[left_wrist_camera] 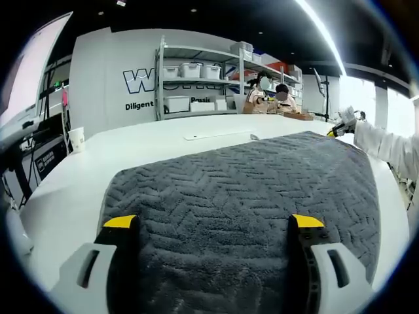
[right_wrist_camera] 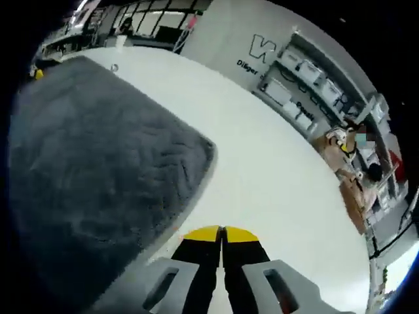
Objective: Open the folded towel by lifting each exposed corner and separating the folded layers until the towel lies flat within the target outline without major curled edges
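Grey herringbone pile of the towel [left_wrist_camera: 242, 196] spreads over the white worktop [left_wrist_camera: 163, 134] in your left gripper view, running from 6 o'clock between your own jaws up toward 1 o'clock, where a gloved hand [left_wrist_camera: 347, 121] sits at the far corner. Your left claw [left_wrist_camera: 213, 222] stands with its jaws wide apart, the towel's near edge lying between them, though you cannot tell from here whether the pads touch the cloth. In your right gripper view the towel [right_wrist_camera: 91, 163] lies from 8 to 11 o'clock, its rounded corner near 10 o'clock of the right claw [right_wrist_camera: 221, 232], whose yellow tips are pressed together on nothing, over bare worktop just beside the towel's edge. No target outline is plain in either view. By my judgement the left claw is the nearer one for the near edge; the right needs to swing toward 9 o'clock to reach its corner.
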Demonstrator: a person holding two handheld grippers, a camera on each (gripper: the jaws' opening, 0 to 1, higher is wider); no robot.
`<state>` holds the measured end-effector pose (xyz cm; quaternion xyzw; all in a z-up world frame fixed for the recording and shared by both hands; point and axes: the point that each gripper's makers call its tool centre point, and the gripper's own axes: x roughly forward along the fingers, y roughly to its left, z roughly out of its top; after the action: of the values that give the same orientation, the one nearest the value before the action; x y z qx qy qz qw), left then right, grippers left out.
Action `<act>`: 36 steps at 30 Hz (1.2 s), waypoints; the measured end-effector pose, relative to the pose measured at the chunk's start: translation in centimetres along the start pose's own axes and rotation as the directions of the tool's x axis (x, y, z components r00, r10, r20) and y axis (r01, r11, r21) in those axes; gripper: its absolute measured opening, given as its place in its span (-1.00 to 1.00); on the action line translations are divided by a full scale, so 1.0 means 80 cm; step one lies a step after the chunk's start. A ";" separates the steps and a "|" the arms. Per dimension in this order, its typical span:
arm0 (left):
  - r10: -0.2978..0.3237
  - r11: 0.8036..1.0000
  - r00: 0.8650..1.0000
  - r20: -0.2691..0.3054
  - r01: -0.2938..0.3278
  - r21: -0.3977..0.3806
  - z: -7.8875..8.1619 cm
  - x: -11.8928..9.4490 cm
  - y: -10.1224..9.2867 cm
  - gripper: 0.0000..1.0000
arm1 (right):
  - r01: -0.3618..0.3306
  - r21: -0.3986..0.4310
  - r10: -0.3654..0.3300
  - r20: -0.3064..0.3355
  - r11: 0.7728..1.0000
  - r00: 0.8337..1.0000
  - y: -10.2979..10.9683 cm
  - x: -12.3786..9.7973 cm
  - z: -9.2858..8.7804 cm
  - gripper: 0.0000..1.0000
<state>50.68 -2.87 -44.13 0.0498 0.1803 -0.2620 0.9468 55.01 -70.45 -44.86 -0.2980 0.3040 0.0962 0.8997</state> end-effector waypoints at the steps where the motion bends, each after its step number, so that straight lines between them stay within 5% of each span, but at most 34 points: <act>1: 0.000 1.000 1.000 0.000 0.000 0.000 0.000 0.000 0.000 0.86 | -0.061 0.114 0.056 0.050 0.992 0.997 0.009 -0.006 0.008 -1.00; 3: 0.000 1.000 1.000 0.000 0.000 0.000 0.000 0.000 0.000 0.86 | -0.048 0.132 0.036 0.090 0.990 0.995 0.002 -0.011 0.016 -0.80; 7: 0.000 1.000 1.000 0.000 0.000 0.000 0.000 0.000 -0.001 0.86 | -0.030 0.094 0.023 0.083 0.995 0.996 0.000 -0.026 0.019 -0.85; 10: 0.001 1.000 1.000 -0.002 -0.001 0.001 0.000 0.000 -0.001 0.86 | -0.095 0.152 0.073 0.145 0.984 0.987 0.012 -0.045 0.031 -0.77; 24: 0.003 1.000 1.000 -0.001 -0.003 0.000 0.000 -0.001 -0.003 0.86 | -0.171 0.141 0.161 0.075 0.975 0.984 0.065 -0.084 -0.004 -0.66; 36: 0.003 1.000 1.000 -0.001 -0.003 0.001 0.000 -0.001 -0.004 0.85 | -0.159 0.116 0.152 0.061 0.981 0.986 0.060 -0.082 -0.014 -0.65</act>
<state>50.48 -3.11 -44.12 0.0505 0.1805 -0.2604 0.9471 47.55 -67.22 -43.91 -0.2160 0.3081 0.1554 0.9134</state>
